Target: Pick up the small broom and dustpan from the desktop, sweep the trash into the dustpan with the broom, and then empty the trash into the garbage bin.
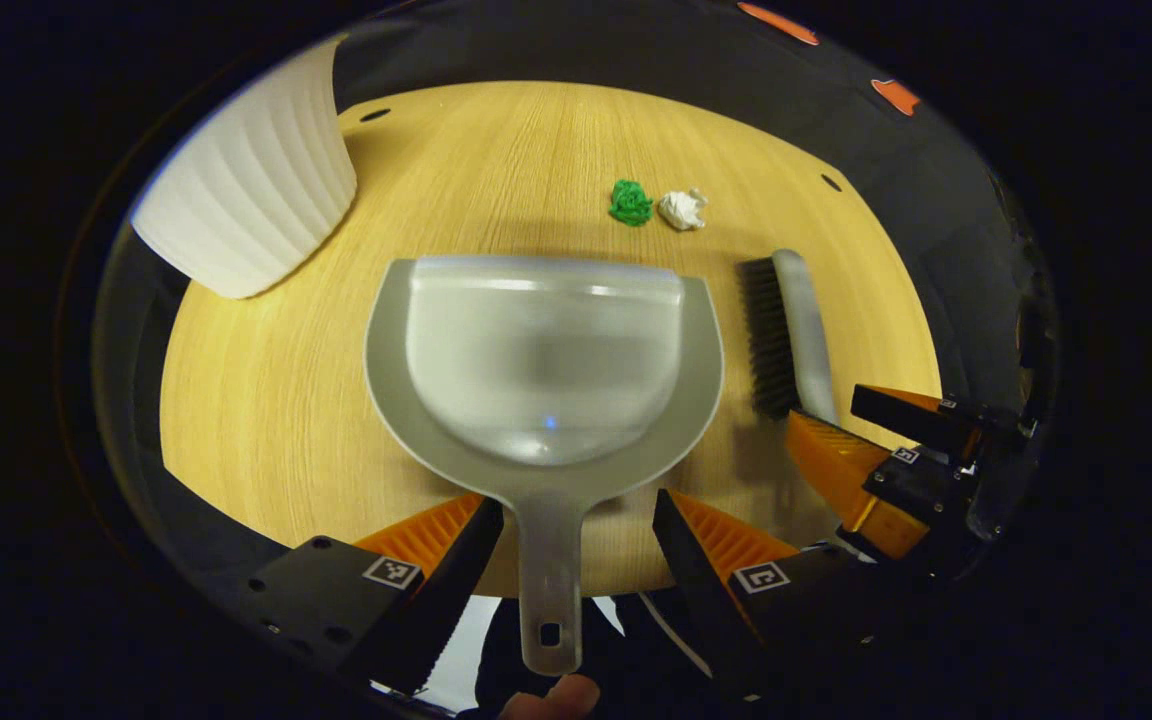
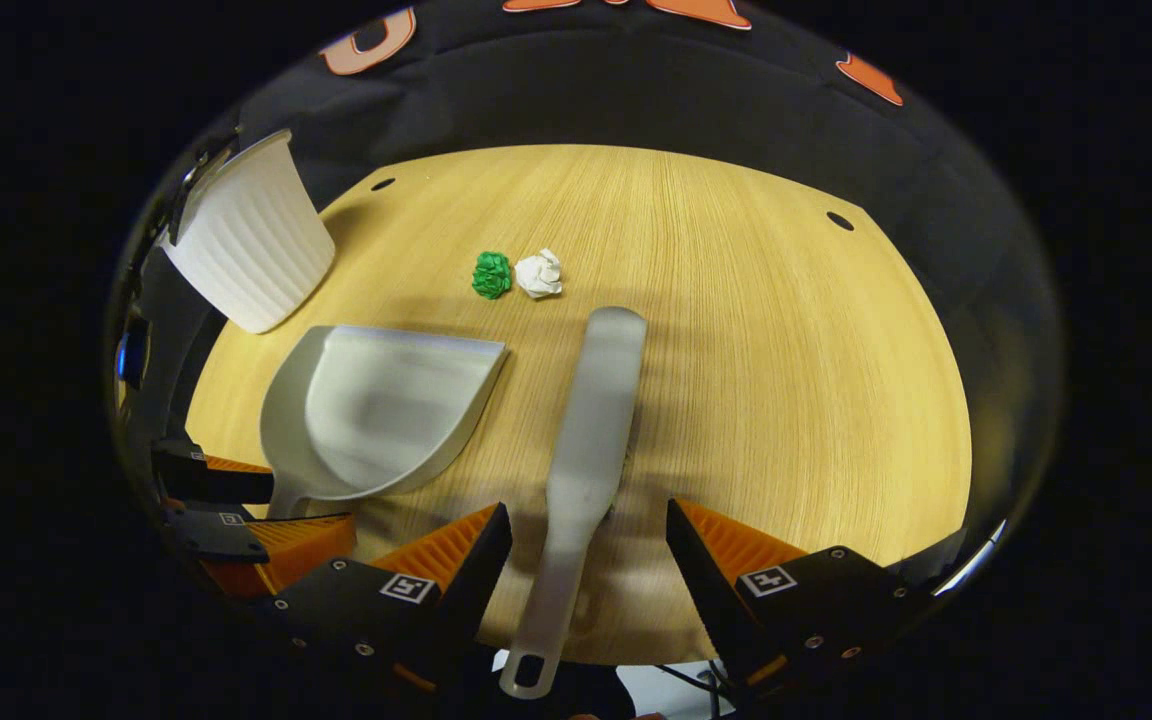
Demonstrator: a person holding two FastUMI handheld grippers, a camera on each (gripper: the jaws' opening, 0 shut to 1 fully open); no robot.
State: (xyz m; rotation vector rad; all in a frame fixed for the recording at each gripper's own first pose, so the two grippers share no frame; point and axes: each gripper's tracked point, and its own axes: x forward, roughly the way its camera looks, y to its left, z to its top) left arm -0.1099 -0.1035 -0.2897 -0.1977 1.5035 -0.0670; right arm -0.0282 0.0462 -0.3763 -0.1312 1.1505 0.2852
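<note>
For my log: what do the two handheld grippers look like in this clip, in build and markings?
Both match: the left gripper and right gripper each have two wedge-shaped fingers with ribbed inner faces, mounted on dark blocky bodies with visible screws. Each finger base carries a small square black-and-white marker tag. A fingertip of the person shows just below the left gripper.

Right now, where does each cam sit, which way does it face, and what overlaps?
Left gripper view: rides the left gripper, facing forward over the dustpan, handle between its open fingers; a fingertip shows below.
Right gripper view: rides the right gripper, facing along the broom, handle between its open fingers.
Shared: table, dustpan, broom, green wad, white wad, white bin.
</note>
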